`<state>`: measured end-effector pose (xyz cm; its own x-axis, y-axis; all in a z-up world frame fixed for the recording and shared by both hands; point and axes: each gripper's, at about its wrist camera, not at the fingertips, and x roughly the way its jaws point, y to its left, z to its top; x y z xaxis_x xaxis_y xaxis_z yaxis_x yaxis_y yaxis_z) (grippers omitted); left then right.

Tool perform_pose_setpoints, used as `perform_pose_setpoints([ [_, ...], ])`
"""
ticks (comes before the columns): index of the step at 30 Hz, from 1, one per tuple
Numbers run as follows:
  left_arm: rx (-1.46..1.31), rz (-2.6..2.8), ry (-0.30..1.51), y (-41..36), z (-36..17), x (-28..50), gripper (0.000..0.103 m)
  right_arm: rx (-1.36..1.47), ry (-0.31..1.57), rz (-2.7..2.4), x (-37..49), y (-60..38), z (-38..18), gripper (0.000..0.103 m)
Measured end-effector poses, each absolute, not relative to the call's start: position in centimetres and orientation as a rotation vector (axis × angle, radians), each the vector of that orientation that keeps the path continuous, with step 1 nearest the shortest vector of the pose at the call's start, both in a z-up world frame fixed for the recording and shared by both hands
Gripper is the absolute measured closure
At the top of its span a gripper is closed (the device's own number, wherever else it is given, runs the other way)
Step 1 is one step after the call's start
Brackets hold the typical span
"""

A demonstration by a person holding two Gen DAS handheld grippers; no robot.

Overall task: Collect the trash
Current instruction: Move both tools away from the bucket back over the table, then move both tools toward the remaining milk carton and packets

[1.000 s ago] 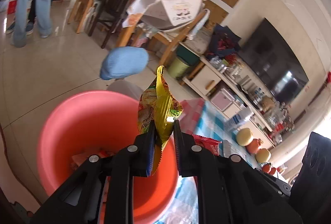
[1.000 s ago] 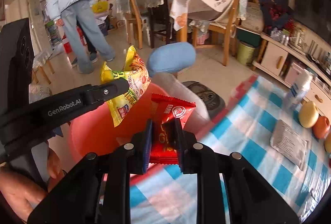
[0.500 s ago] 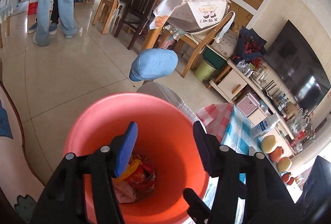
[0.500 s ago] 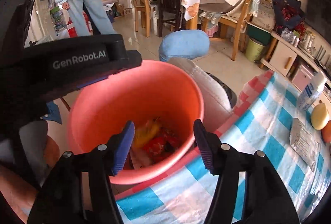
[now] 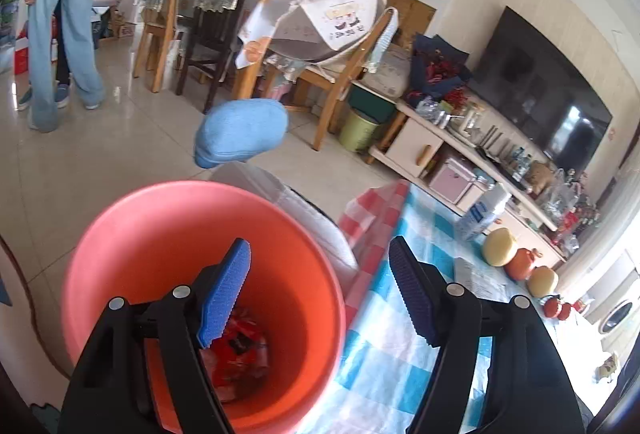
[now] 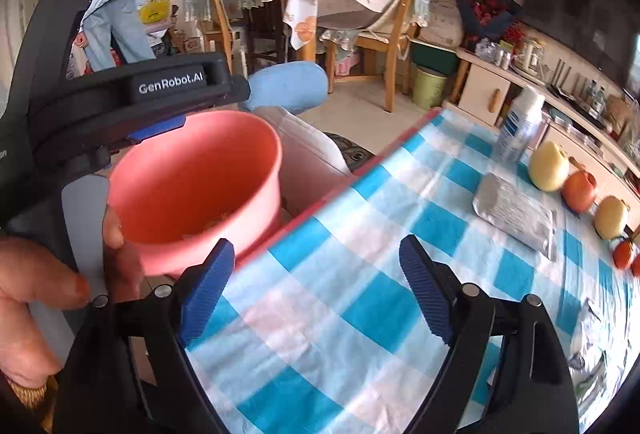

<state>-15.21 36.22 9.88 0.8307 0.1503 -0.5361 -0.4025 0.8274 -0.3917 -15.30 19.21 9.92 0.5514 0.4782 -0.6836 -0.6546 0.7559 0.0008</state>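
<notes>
The left gripper (image 5: 320, 290) is seen opening, jaws spread and empty, above the orange bin (image 5: 168, 218); crumpled wrappers (image 5: 236, 346) lie at its bottom, below the left pad. The right gripper (image 6: 316, 290) is likewise opening, empty, over the checked tablecloth (image 6: 360, 298), the bin up-left of it.

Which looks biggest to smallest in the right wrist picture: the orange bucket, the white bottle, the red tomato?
1. orange bucket, though it sits nearest the camera, which flatters it.
2. white bottle.
3. red tomato, small at the blurry edge.
</notes>
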Motion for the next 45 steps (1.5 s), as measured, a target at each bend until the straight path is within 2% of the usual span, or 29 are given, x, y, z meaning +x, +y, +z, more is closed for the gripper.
perform_pose_setpoints([
  [3, -0.512, 0.283, 0.487, 35.1, 10.1, -15.0, 0.031, -0.251, 0.721, 0.658, -15.7, 17.3, 9.9, 0.016],
  [5, -0.501, 0.262, 0.466, 34.2, 10.1, -15.0, 0.025, -0.240, 0.724, 0.645, -16.0, 16.0, 9.9, 0.015],
  [8, -0.472, 0.236, 0.456, 32.8, 10.1, -14.7, 0.022, -0.218, 0.726, 0.631, -16.5, 14.0, 9.8, 0.014],
  [45, -0.344, 0.133, 0.594, 24.5, 9.2, -12.0, 0.022, -0.035, 0.670, 0.561, -17.4, 0.8, 11.7, 0.012],
])
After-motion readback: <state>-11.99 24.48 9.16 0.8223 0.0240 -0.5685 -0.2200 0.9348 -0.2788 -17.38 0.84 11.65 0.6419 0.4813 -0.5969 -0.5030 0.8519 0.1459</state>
